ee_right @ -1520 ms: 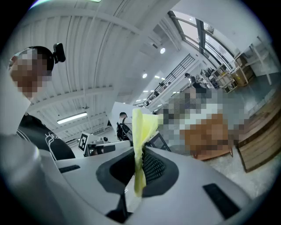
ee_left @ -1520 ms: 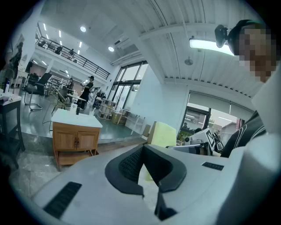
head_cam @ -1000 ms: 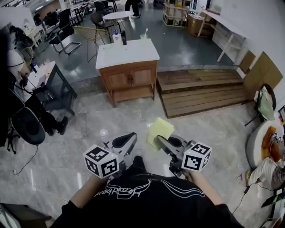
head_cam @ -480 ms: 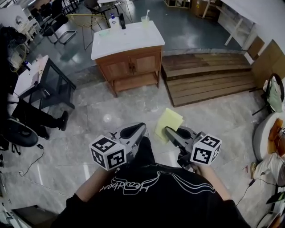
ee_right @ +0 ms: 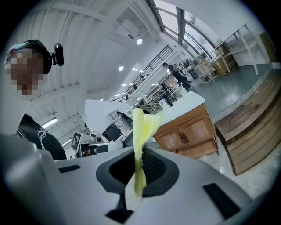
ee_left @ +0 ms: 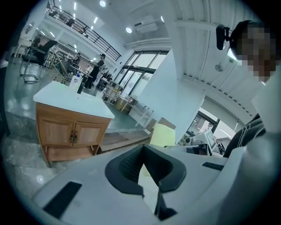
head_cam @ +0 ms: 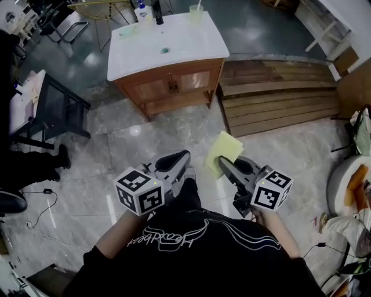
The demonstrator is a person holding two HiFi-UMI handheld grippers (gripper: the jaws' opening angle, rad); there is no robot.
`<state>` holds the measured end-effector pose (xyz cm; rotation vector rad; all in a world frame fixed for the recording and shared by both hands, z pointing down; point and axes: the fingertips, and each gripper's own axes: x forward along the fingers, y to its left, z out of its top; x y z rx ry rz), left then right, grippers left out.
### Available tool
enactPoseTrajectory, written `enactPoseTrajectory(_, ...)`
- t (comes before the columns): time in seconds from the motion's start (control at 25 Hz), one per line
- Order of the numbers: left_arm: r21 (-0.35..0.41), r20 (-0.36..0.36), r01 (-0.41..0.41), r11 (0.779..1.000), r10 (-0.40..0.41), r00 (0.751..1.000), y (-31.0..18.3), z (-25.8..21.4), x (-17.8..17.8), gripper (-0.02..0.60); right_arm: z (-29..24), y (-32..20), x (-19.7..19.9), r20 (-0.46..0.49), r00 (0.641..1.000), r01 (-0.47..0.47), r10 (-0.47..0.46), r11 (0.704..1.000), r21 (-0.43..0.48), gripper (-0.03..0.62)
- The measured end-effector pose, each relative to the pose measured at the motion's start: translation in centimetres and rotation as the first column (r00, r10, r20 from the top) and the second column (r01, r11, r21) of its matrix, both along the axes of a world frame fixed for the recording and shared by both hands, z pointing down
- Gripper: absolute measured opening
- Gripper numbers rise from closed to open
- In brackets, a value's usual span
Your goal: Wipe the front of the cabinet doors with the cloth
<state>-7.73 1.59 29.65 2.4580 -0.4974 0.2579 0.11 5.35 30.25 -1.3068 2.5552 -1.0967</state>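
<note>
A wooden cabinet (head_cam: 174,87) with a white top and two closed doors (ee_left: 72,132) stands across the marble floor, well beyond both grippers. My right gripper (head_cam: 221,160) is shut on a yellow cloth (head_cam: 225,152), which sticks up from between its jaws (ee_right: 141,127). In the right gripper view the cabinet (ee_right: 189,129) lies ahead to the right. My left gripper (head_cam: 185,154) is held beside the right one, shut with nothing in it. The left gripper view shows the cloth (ee_left: 162,135) just past that gripper's jaws.
Bottles and a cup (head_cam: 156,11) stand on the cabinet top. A low wooden platform (head_cam: 278,93) lies right of the cabinet. A black table (head_cam: 52,110) and a person's legs (head_cam: 29,162) are at the left. A cable (head_cam: 40,197) runs over the floor.
The view has moved closer to the cabinet, which now sits higher and larger in the head view. Both grippers keep their pose, the cloth still in the right one.
</note>
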Motion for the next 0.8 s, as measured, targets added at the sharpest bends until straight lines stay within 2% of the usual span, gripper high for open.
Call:
enactPoseTrajectory(0.2,-0.059,0.001,0.028,0.998,-0.028,1.0,-9.3,3.3,0.0,0.006,2.2,-9.5,0.5,-0.006,1.0,0.009,-0.01,0.998,-0.069,0.041)
enactPoseTrajectory(0.4,-0.124,-0.006,0.043,0.991,-0.044,0.999,-16.4,8.3,0.9,0.006,5.9,-16.5,0.7,-0.033,0.999,0.035,-0.04,0.992,-0.125,0.041)
enactPoseTrajectory(0.52,-0.121,0.0,0.037,0.992,-0.037,0.999,-18.9,10.4,1.8,0.006,7.9,-19.0,1.2,-0.077,0.996,0.042,-0.052,0.991,-0.125,0.041)
enactPoseTrajectory(0.68,-0.101,0.013,0.079,0.992,-0.078,0.997,-22.2,13.5,2.0,0.006,11.6,-22.1,1.0,-0.104,0.991,0.076,-0.09,0.989,-0.129,0.041)
enactPoseTrajectory(0.8,-0.08,0.013,0.109,0.991,-0.108,0.994,-24.3,16.5,1.8,0.006,14.4,-24.8,0.7,-0.169,0.978,0.115,-0.126,0.991,-0.072,0.041)
